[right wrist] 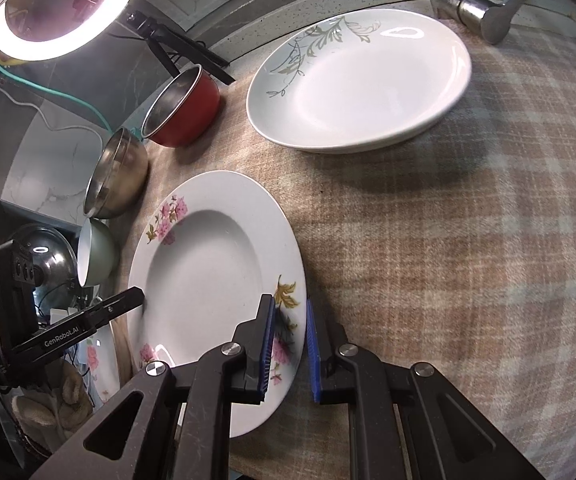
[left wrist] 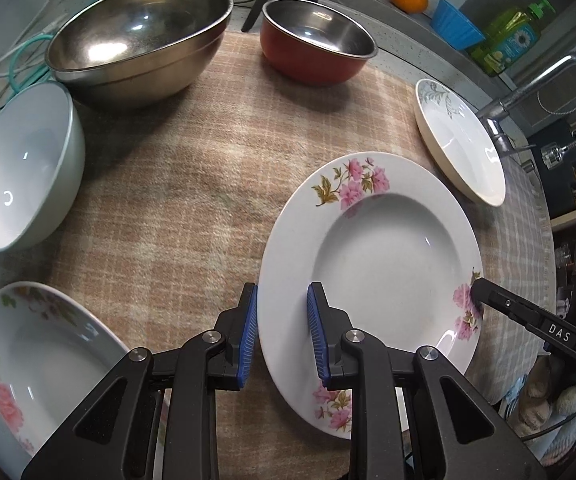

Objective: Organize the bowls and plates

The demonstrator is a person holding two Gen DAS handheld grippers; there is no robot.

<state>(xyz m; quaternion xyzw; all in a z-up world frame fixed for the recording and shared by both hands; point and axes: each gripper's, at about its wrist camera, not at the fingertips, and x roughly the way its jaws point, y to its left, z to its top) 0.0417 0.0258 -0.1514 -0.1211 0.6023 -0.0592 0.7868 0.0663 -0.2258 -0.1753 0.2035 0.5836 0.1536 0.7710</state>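
Note:
A deep white plate with pink flowers (left wrist: pixel 376 264) lies across the plaid cloth (left wrist: pixel 176 208), and both grippers hold it. My left gripper (left wrist: pixel 283 300) is shut on its left rim, one blue pad outside the edge and one over the inner slope. The right gripper's finger (left wrist: pixel 484 294) rests on the opposite rim. In the right wrist view my right gripper (right wrist: pixel 289 304) is shut on the same plate (right wrist: pixel 208 272) at its near right rim, and the left gripper (right wrist: pixel 132 298) shows at the far side.
A large steel bowl (left wrist: pixel 140 40), a red steel-lined bowl (left wrist: pixel 316 44) and a pale bowl (left wrist: pixel 24 168) stand at the back and left. A second flowered plate (left wrist: pixel 48 360) lies near left, a leaf-patterned plate (right wrist: pixel 368 80) by the faucet (right wrist: pixel 476 4). A ring light (right wrist: pixel 60 8) glows behind.

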